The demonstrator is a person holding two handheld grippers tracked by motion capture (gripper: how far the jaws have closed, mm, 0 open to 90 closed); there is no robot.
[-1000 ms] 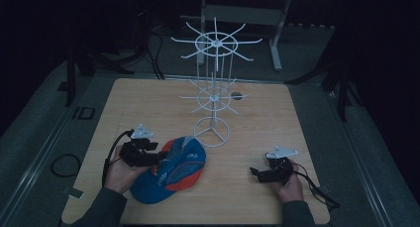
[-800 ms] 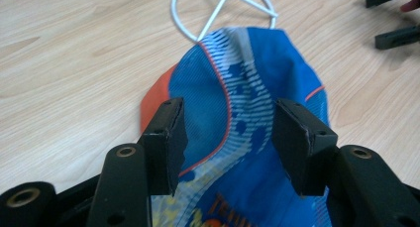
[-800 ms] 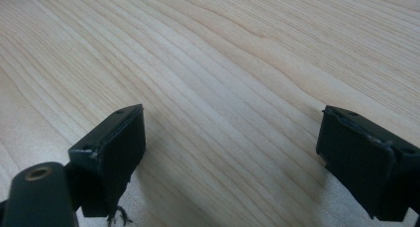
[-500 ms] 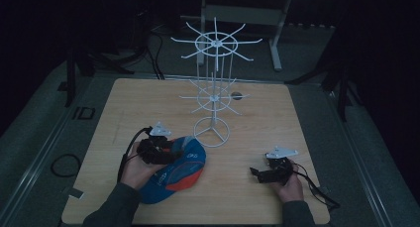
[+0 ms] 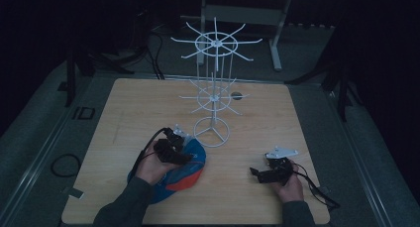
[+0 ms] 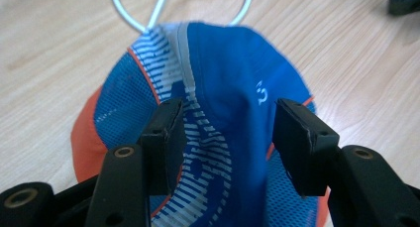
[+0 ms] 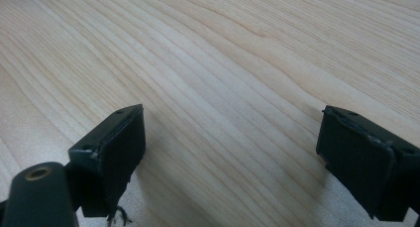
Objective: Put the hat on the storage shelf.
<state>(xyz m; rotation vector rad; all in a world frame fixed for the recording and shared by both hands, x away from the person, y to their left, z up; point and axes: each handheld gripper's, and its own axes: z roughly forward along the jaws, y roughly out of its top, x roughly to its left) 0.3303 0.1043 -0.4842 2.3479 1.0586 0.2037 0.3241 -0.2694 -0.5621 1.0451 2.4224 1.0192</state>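
Observation:
A blue and orange cap (image 5: 184,176) (image 6: 228,103) lies on the wooden table (image 5: 124,113), just in front of the ring base of a white wire rack (image 5: 213,95). My left gripper (image 5: 182,150) (image 6: 225,133) hangs right over the cap's crown, open, with one jaw on each side of a raised fold of blue cloth. Whether the pads touch the cloth is unclear. My right gripper (image 5: 255,173) (image 7: 230,152) rests low at the front right of the table, jaws wide open over bare wood.
The rack's white ring base (image 6: 178,9) touches the far edge of the cap. A small dark round spot (image 5: 236,95) sits on the table behind the rack. Cables (image 5: 317,187) trail from the right gripper toward the table's front right corner.
My left gripper has moved right from beside the cap's left edge to above its crown. The cap has shifted slightly. The right gripper has stayed still.

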